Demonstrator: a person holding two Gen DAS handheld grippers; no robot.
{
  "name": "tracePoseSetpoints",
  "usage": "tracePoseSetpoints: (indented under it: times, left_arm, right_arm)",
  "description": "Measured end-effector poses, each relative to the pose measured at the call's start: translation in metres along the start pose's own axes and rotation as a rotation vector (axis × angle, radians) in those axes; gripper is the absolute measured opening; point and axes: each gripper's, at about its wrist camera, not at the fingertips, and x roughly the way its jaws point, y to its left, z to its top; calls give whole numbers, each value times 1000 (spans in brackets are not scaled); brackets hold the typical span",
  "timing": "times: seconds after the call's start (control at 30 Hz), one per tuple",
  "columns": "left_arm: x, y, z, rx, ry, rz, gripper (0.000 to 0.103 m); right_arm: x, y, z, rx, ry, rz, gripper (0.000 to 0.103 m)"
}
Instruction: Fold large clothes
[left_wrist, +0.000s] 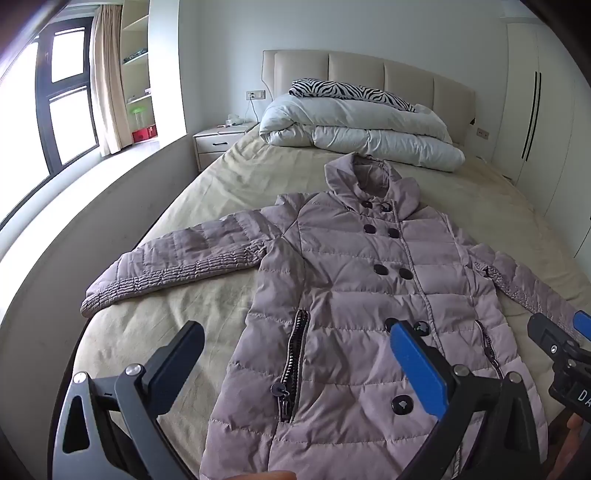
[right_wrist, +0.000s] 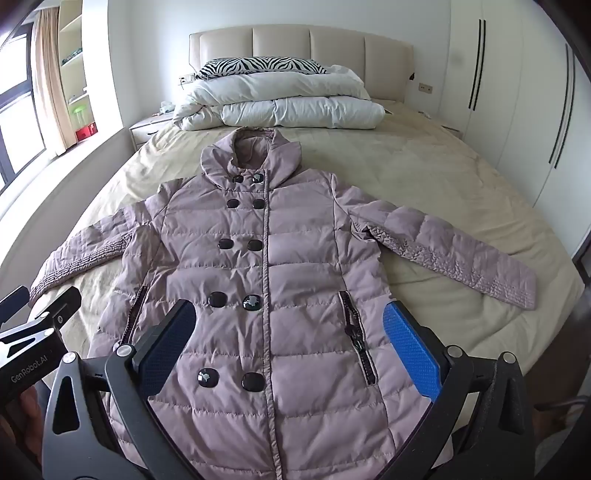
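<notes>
Left wrist view: the mauve padded coat (left_wrist: 354, 295) is seen spread flat, front up, on the bed (left_wrist: 221, 177), collar toward the folded white duvet (left_wrist: 354, 125). The left tool (left_wrist: 295, 354) is held above the coat's hem, fingers apart, nothing gripped.

Right wrist view: the coat (right_wrist: 266, 266) is seen with both sleeves spread outward. The right tool (right_wrist: 288, 332) is held over the coat's lower half, fingers apart and empty.
</notes>
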Motion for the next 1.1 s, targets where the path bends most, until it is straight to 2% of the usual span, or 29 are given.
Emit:
tracePoseSetpoints:
  times: [1.1]
  left_arm:
    - [-1, -1, 0, 5, -5, 6, 103]
  right_arm:
    - [3, 0, 4, -3, 10, -4, 103]
